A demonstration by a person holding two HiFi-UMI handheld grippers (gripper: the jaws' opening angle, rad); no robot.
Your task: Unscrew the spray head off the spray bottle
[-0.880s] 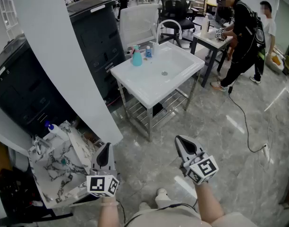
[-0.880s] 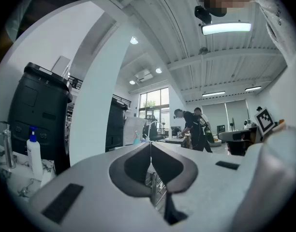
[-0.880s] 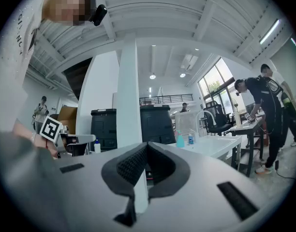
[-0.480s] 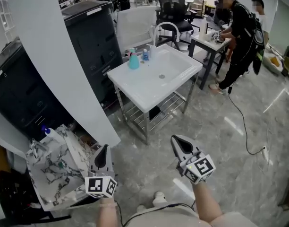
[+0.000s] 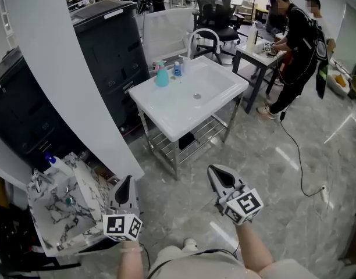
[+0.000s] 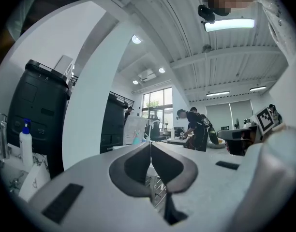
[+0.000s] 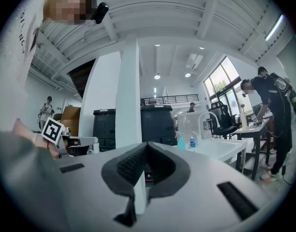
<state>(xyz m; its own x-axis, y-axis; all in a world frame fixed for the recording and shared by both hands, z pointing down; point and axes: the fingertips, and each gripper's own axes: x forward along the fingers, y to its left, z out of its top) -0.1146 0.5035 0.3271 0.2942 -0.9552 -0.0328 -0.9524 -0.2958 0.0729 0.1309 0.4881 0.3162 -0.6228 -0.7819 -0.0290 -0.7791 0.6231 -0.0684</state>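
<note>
A teal spray bottle [image 5: 161,77] stands at the back left corner of a white sink table [image 5: 221,92], with a small blue bottle [image 5: 177,68] beside it. Both are far ahead of me, small in the left gripper view [image 6: 136,139] and in the right gripper view [image 7: 181,140]. My left gripper [image 5: 127,180] is low in the head view, held level, its jaws shut with nothing between them [image 6: 150,145]. My right gripper [image 5: 213,169] is beside it, also shut and empty [image 7: 147,146]. Neither touches anything.
A white pillar [image 5: 56,68] and black cabinets [image 5: 111,45] stand at the left. A marbled sink unit [image 5: 61,208] with a white pump bottle [image 5: 54,163] is close by my left gripper. People work at a small table [image 5: 256,51] at the back right. A cable [image 5: 297,156] crosses the grey floor.
The view has drifted: the sink table and marbled unit have slid slightly left in the head view, and both grippers sit a little higher. Their jaws stay shut.
</note>
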